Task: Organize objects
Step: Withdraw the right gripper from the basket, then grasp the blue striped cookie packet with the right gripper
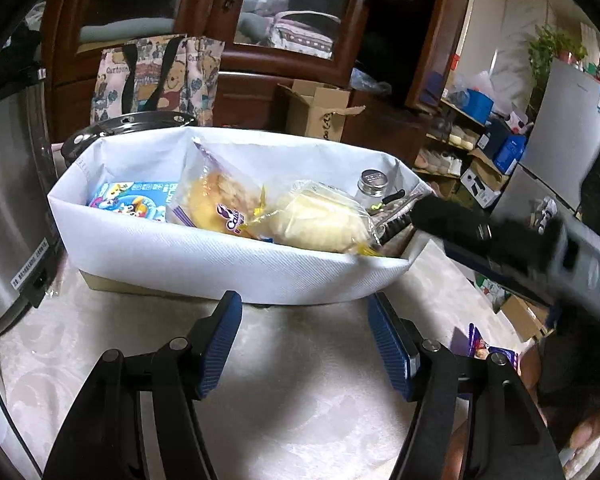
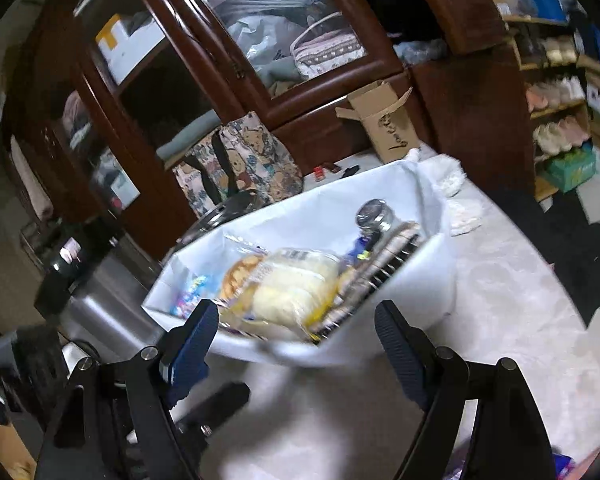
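Left tool (image 1: 304, 340) released, empty; right tool (image 2: 296, 344) released, empty; white bin (image 1: 204, 264) ahead.

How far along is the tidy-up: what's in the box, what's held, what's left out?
Done: the white-lined box holds two wrapped buns, a blue carton, a metal-capped jar and a dark packet. In hand: nothing; the left gripper and right gripper are both open and empty, short of the box. Left: a purple packet lies outside, at the table's edge.

Each hand-held gripper (image 1: 304, 344) has black linkage arms and ribbed blue pads (image 2: 192, 344).
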The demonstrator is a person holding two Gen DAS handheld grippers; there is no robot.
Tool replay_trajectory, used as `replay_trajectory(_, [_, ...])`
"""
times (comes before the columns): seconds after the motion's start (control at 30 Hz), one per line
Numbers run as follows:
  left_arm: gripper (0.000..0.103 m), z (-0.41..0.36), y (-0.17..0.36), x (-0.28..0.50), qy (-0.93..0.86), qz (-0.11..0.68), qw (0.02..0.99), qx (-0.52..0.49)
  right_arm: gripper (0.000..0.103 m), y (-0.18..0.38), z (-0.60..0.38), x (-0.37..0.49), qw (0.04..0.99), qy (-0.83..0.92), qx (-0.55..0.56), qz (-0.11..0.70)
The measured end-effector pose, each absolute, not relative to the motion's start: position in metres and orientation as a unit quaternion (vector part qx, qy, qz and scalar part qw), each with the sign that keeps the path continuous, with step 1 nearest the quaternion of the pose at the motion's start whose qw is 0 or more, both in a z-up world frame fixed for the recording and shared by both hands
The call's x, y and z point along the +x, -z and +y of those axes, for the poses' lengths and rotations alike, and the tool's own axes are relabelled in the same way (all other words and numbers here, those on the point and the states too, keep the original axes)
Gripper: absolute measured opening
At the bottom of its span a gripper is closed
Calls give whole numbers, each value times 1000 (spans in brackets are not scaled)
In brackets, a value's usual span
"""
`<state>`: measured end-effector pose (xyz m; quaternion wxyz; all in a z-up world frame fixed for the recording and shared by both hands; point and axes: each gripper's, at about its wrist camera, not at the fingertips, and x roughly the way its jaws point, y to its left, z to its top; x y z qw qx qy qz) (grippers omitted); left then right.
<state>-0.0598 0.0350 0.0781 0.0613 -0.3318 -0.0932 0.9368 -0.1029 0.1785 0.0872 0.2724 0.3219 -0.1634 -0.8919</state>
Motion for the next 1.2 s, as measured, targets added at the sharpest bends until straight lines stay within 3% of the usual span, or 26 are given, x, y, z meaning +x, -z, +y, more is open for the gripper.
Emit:
replay_trajectory(0.23, [65, 39, -79, -54, -939, -98, 59, -323, 80, -86, 175, -76, 239, 923, 290, -79])
replay_trajectory(0.4, [65, 43, -78, -56, -935, -101, 68, -333, 80, -79, 180, -80, 237, 913, 317, -100])
replay_trajectory(0.5, [65, 46, -75, -56, -934, -93, 63, -338, 80, -80, 193, -78, 185, 927, 302, -120])
replay_trajectory(0.6, [65, 49, -75, -56, -935, -91, 62, -338, 80, -86, 194, -68, 79, 959, 269, -51])
replay_trajectory(0.7, [65, 50, -75, -54, -935, -93, 66, -337, 80, -85, 192, -60, 67, 963, 261, 3])
replay_trajectory(0.77, [65, 51, -75, -54, -934, -95, 70, -338, 80, -78, 199, -59, 107, 952, 287, -23])
replay_trajectory(0.93, [65, 57, -74, -54, -933, -85, 66, -343, 80, -55, 248, -55, 140, 915, 329, -188])
replay_trajectory(1.2, [65, 66, -72, -52, -930, -78, 80, -351, 80, -41, 263, -45, 60, 913, 370, -163])
